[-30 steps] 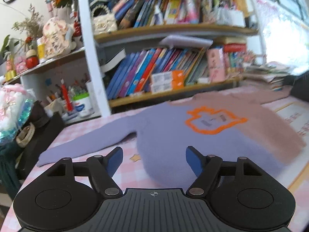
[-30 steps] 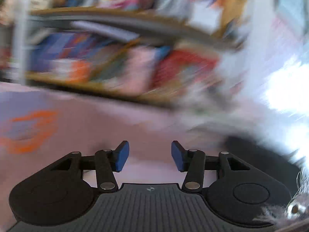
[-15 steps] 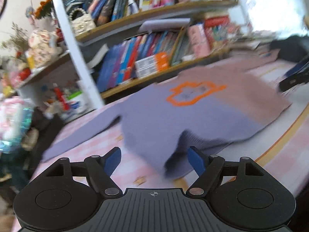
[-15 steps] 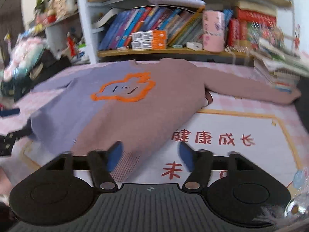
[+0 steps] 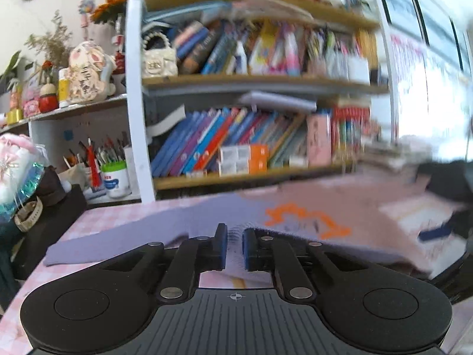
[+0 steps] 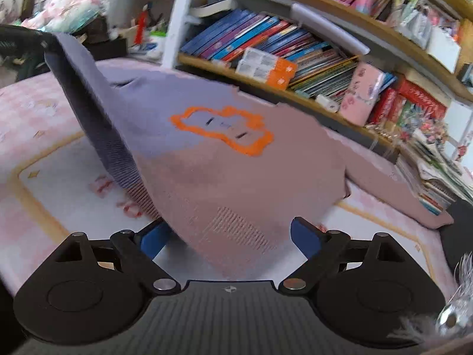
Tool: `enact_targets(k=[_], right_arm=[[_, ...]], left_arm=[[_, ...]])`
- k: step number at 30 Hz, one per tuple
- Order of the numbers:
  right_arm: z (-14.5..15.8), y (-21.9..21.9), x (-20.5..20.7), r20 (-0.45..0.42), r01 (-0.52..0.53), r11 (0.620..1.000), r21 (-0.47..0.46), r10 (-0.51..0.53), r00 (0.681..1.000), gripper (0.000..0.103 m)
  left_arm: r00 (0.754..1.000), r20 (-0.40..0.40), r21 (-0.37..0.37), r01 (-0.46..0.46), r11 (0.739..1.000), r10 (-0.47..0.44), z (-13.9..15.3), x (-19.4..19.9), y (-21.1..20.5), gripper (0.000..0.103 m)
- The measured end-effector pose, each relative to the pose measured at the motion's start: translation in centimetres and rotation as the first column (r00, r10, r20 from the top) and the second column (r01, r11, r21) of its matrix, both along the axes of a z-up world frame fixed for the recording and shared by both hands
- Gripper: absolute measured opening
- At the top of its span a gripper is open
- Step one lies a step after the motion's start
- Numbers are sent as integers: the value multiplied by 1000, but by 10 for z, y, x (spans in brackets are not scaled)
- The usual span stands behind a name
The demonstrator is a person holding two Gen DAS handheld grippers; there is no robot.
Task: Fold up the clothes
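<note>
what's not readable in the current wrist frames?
- Left wrist view: right side motion-blurred; the right gripper is a smear, open or shut unreadable there.
- Left wrist view: the left gripper is shut on the sweater hem; cloth below the fingers is hidden by the gripper body.
- Right wrist view: the sweater's near hem is cut off by the right gripper body.
- Right wrist view: red mat print blurred, partly under the sweater.

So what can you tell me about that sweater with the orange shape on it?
The sweater looks like soft knit, lilac on one half and dusty pink on the other, with an orange outlined patch on the chest and a ribbed hem. It lies front up on the pink table mat, sleeves spread. The left gripper pinches the lilac hem corner and lifts it; the right gripper, open, straddles the pink hem corner.
</note>
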State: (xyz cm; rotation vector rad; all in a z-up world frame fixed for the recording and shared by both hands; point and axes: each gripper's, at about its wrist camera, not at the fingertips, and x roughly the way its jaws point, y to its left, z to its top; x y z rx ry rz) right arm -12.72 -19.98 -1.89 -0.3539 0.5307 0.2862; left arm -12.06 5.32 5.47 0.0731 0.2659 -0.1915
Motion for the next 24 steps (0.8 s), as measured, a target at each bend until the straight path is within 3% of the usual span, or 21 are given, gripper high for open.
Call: enact_targets(k=[5,11,17,19,23,24], right_arm=[[11,-22,10,88,112,994,15,-113,990,86],[16,-56,19,117,223,975,-8,-220,968,84],[40,-72,7,234,284,957,-54,-264,936,82],[46,-76,0,211,258,959,-116,-230,950,82],[33,-86,-9,24,154,975,-157,-153,988,82],[26,-84,-13,-11,130,976,-176,-134,991,82]], left_arm=[[999,29,-53,-32,998,34,7,4,12,10],[999,18,-112,-34,993,36,4,4,24,10],[999,-25,-67,-33,997,31,-4,-5,32,11],[997,-74,-22,1,1000,-3,-12,-11,29,15],[968,-232,80,111,991,-90,-38,-24,23,19],[966,-247,107,107,988,-78,-41,-28,24,27]])
